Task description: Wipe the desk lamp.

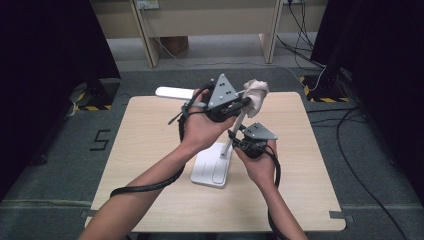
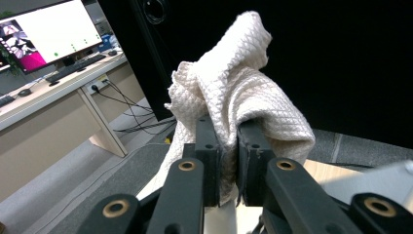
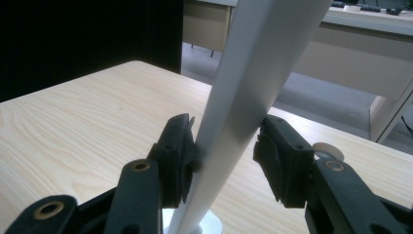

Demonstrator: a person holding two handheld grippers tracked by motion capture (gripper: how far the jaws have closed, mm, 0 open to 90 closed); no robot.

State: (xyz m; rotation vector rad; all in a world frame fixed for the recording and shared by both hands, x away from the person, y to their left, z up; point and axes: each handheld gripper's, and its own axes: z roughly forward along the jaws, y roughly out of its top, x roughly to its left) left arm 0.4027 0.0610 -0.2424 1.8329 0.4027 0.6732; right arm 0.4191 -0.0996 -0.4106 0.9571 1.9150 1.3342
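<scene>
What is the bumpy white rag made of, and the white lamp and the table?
The rag looks like soft woven cloth: it has a small diamond weave and folds loosely where the left claw pinches it. The lamp seems smooth matte plastic, plain white without seams, though painted metal is possible. The table shows pale wood grain, probably a laminate top.

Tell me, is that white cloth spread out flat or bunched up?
Bunched up. The white cloth is crumpled into folds, pinched between the shut jaws of the left gripper, held up beside the desk lamp.
</scene>
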